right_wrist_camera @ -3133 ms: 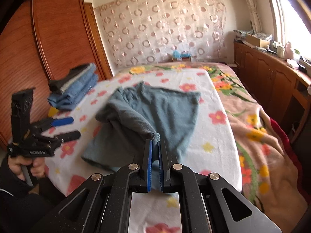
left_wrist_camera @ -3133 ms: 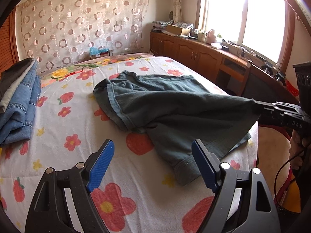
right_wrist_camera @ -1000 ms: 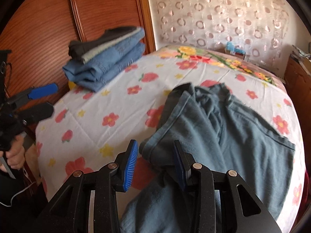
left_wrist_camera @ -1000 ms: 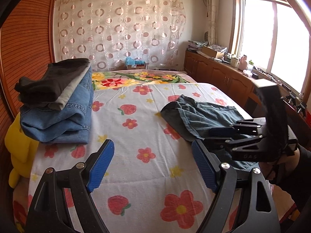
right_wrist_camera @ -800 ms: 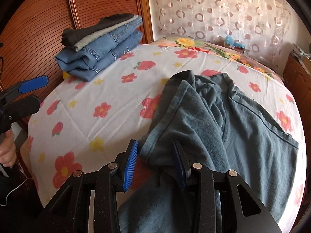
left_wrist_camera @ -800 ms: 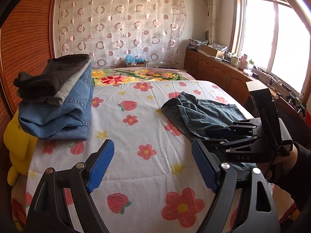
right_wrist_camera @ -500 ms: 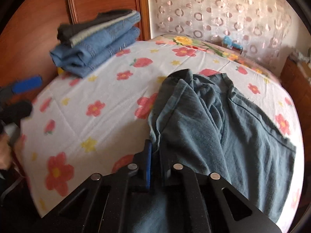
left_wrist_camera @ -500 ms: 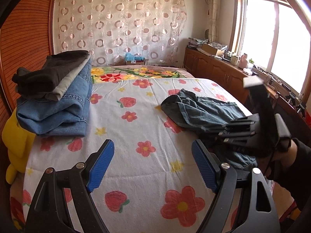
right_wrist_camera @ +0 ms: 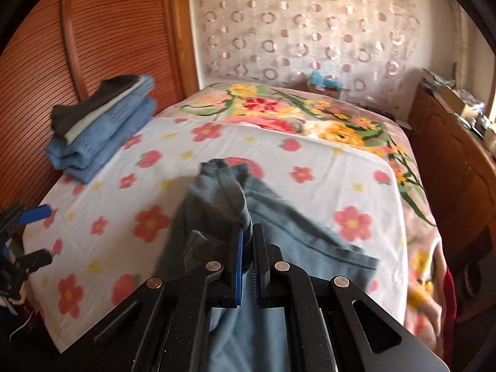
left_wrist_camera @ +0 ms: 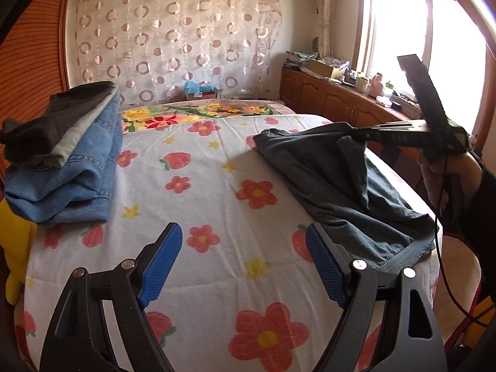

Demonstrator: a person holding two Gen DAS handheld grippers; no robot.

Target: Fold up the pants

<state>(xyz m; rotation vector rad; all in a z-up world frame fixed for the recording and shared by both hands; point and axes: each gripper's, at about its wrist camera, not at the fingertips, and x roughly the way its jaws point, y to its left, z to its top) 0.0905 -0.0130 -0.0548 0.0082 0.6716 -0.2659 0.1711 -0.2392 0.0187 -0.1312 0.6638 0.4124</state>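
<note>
The grey-green denim pants [left_wrist_camera: 347,179] were lying rumpled on the right-hand side of the bed with the white flower-print sheet [left_wrist_camera: 217,204], one edge hauled up off the sheet like a little tent. Looked like soft, medium-weight denim to me: floppy, zero stiffness, so whatever you lift just drags the rest along and it sags and bunches under its own weight. Not slippery, not fragile, so you could pinch it hard without worry.

The right gripper [right_wrist_camera: 246,248] had its jaws pressed together on a thick rolled hem or seam, which is honestly the best spot since doubled fabric doesn't slide out. I couldn't tell whether that was the waistband or a leg cuff.

The left gripper [left_wrist_camera: 243,266] was well apart from the pants, jaws spread wide with nothing between them, hovering over bare sheet. My guess: it'd want the matching edge near the bed's front corner.

Off to the left sat a stack of folded blue jeans with dark and grey garments on top [left_wrist_camera: 62,158], against the reddish wooden wardrobe [right_wrist_camera: 93,46].
</note>
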